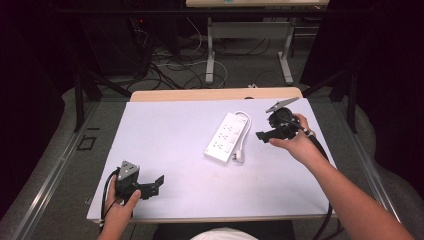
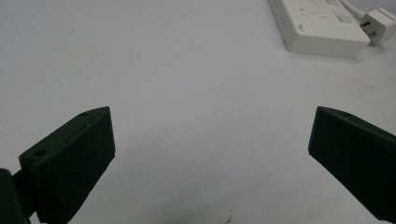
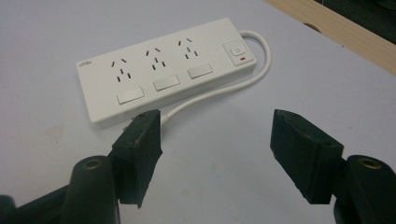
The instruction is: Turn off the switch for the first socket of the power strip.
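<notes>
Fingers point(image 3: 144, 140) apart (empty) — power strip point(image 3: 163, 70) lies diagonally.

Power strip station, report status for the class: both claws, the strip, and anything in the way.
Left claw open, empty, near table edge. Right claw open, empty, beside the power strip. Strip flat on the white table, cord looped alongside, plug unplugged. Nothing between claw and strip.

Power strip point(image 1: 226, 137) mid-table point(image 1: 165, 130), plug point(image 1: 238, 159) at its near end, R tongs point(image 1: 261, 136) just right, L tongs point(image 1: 159, 181) near-left corner.
</notes>
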